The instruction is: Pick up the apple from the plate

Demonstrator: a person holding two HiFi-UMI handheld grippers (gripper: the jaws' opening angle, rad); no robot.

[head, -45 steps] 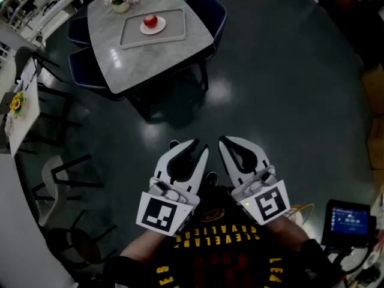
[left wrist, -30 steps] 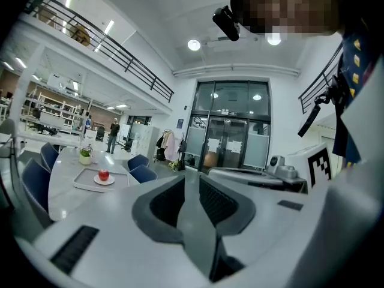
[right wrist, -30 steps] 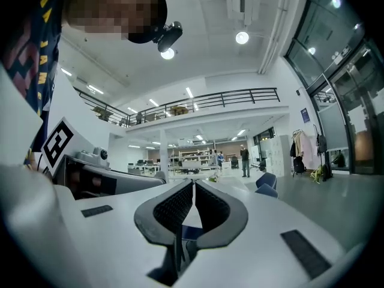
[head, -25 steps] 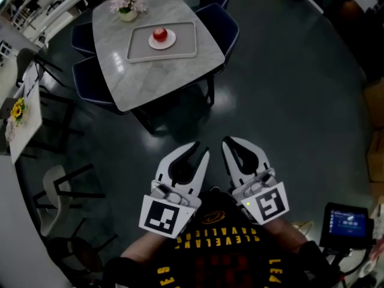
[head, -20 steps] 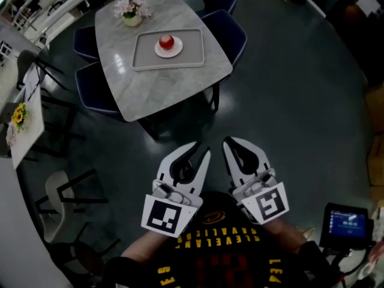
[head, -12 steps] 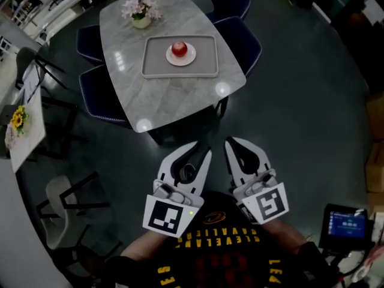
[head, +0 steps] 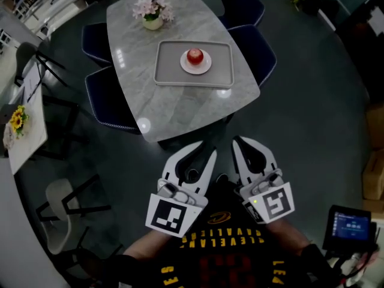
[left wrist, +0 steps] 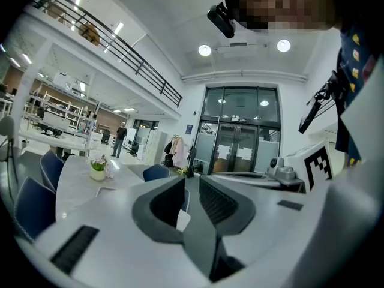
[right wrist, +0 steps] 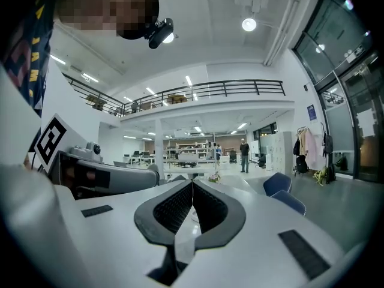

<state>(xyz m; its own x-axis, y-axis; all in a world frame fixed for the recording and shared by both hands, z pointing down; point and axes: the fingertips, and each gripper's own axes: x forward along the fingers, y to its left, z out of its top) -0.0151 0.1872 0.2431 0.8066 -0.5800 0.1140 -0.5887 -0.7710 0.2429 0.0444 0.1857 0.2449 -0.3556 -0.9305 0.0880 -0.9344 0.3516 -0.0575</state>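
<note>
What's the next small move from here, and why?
Probably step closer to the table before reaching. The apple sits on its plate in the tray, while the left gripper and right gripper are near the person's body, short of the table edge. The right jaws are together and would need opening; the left are slightly apart.

Open floor [head: 300, 131] leads you to the near end of the table [head: 180, 107]; chairs [head: 105, 101] line both long sides. Over the apple [head: 194, 56] the way is open; a flower pot [head: 153, 21] stands behind.
</note>
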